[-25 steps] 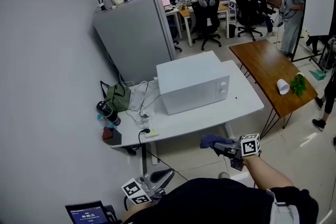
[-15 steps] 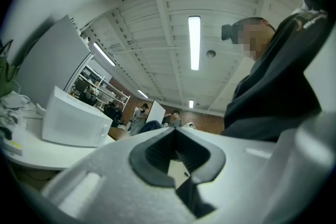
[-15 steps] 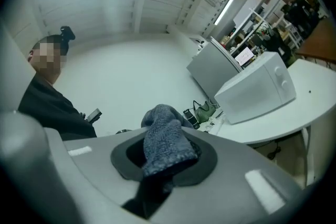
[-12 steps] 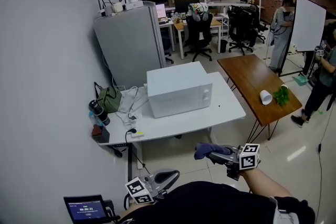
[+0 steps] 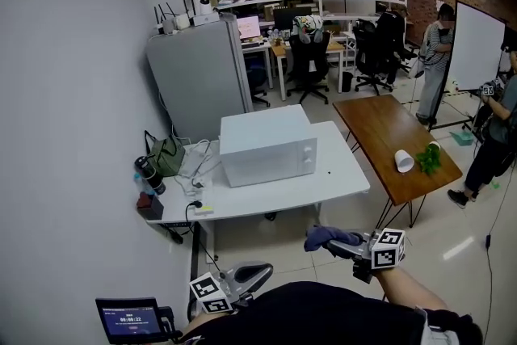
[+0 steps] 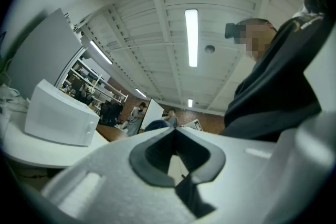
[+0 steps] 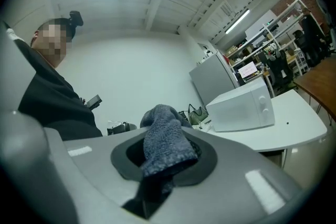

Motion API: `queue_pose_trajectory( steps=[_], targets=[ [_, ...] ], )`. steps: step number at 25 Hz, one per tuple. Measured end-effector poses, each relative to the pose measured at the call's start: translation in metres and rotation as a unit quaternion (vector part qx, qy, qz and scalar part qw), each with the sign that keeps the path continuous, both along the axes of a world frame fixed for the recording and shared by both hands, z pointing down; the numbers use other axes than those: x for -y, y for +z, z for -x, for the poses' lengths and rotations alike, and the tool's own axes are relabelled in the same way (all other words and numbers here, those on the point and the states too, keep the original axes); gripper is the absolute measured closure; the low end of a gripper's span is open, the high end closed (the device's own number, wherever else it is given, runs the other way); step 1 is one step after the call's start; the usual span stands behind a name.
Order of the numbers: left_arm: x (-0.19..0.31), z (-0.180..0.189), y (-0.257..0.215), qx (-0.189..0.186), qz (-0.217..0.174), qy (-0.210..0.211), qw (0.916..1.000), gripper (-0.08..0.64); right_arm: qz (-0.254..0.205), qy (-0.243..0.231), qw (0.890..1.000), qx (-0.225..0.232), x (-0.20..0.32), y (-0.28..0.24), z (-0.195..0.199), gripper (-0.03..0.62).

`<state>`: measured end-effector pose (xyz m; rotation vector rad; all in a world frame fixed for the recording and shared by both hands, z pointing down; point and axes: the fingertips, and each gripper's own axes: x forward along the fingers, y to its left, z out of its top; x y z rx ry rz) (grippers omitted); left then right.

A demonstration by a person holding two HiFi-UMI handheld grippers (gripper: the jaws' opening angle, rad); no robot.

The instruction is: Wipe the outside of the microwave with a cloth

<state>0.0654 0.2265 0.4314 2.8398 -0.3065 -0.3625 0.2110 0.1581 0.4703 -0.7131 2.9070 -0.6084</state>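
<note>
1. The green bag point(image 5: 168, 153) and a tangle of cables point(image 5: 198, 164) are seen to the left of the microwave point(image 5: 262, 145), on the same white worktop point(image 5: 331, 182). A dark bottle point(image 5: 149, 174) is set further left of the microwave, at the worktop's edge.
2. The left tongs point(image 5: 258, 271) are held low, well apart from the microwave and nearer the person than it. In the left gripper view the left tongs point(image 6: 174, 135) are pressed together at the tips with nothing between them, and the microwave point(image 6: 60, 119) is seen far off to the left.
3. The microwave is stood upright on the white worktop with its door closed, and is touched by neither tool.
4. The right tongs point(image 5: 346, 243) are held below and to the right of the microwave, short of the worktop. A blue-grey cloth point(image 5: 324, 237) is pinched in them. In the right gripper view the cloth point(image 7: 164, 145) is bunched between the jaws of the right tongs point(image 7: 161, 161).
5. To the right of the microwave a wooden worktop point(image 5: 380, 137) is seen, with a white cup point(image 5: 402, 161) tipped on its side.
</note>
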Motion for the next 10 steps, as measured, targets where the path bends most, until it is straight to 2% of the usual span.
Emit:
queue_pose_trajectory(
  steps=[10],
  targets=[
    [0.007,0.012,-0.001,0.004,-0.011,-0.026,0.9996,0.557,-0.020,-0.031,0.999,-0.003,0.008,-0.006,0.022,0.525]
  ],
)
